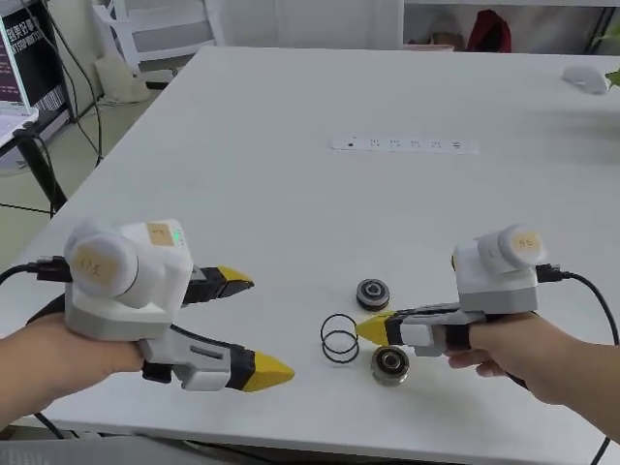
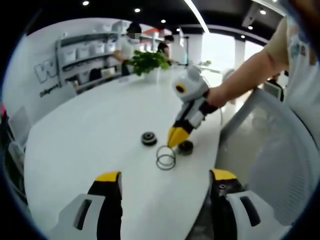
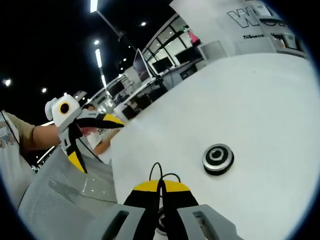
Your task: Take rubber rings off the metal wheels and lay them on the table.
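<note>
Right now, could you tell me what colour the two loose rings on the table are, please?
Black; the rings show best in the head view.

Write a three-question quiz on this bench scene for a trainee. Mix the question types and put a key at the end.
1. How many rubber rings lie on the table?
2. True or false: the fingers of the left gripper are closed together.
3. The tip of the right gripper is: A, between the two metal wheels; B, at the table's far edge; C, to the left of the left gripper.

Key: 1, two, overlapping each other. 2, false, they stand wide apart. 3, A.
</note>
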Available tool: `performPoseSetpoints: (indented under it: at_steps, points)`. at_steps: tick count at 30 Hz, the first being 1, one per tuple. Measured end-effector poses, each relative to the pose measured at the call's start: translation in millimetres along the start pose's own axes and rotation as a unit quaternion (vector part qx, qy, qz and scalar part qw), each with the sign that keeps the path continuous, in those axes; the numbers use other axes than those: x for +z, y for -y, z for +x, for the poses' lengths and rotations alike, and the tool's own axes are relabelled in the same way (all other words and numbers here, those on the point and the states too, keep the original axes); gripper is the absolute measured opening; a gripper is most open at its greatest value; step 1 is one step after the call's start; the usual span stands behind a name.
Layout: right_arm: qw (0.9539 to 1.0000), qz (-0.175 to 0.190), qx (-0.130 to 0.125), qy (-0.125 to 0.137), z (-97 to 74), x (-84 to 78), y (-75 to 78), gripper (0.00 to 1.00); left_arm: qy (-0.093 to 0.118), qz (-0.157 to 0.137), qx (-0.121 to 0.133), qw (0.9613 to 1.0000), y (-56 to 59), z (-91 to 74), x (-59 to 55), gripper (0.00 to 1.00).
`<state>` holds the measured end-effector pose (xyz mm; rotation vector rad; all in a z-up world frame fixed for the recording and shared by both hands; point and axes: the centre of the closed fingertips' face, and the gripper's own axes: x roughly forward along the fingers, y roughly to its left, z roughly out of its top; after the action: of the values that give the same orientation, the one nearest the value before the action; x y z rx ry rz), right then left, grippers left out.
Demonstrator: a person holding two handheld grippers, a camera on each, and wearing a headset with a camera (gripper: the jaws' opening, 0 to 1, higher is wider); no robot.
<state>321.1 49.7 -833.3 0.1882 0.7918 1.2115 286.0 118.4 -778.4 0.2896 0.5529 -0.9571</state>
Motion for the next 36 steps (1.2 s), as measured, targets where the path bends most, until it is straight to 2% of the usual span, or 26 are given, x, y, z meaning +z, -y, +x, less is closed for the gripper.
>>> performPoseSetpoints:
  at_steps: [7, 12, 36]
  points:
    - [1.0000, 0.001, -0.002, -0.007, 2.9, -3.2, -0.6, 0.00, -0.001, -0.002, 0.001, 1.0000, -0.6, -0.9, -2.4, 0.72]
    - [0.9998, 0.002, -0.010, -0.018, 3.2, -8.1, 6.1, 0.00, -0.002, -0.004, 0.002, 1.0000, -1.0, -1.5, -4.6, 0.72]
    - [0.9994, 0.006, -0.025, -0.025, 7.3, -12.3, 21.7, 0.00, -0.007, -0.013, 0.005, 0.9999, -2.1, -2.8, -11.7, 0.72]
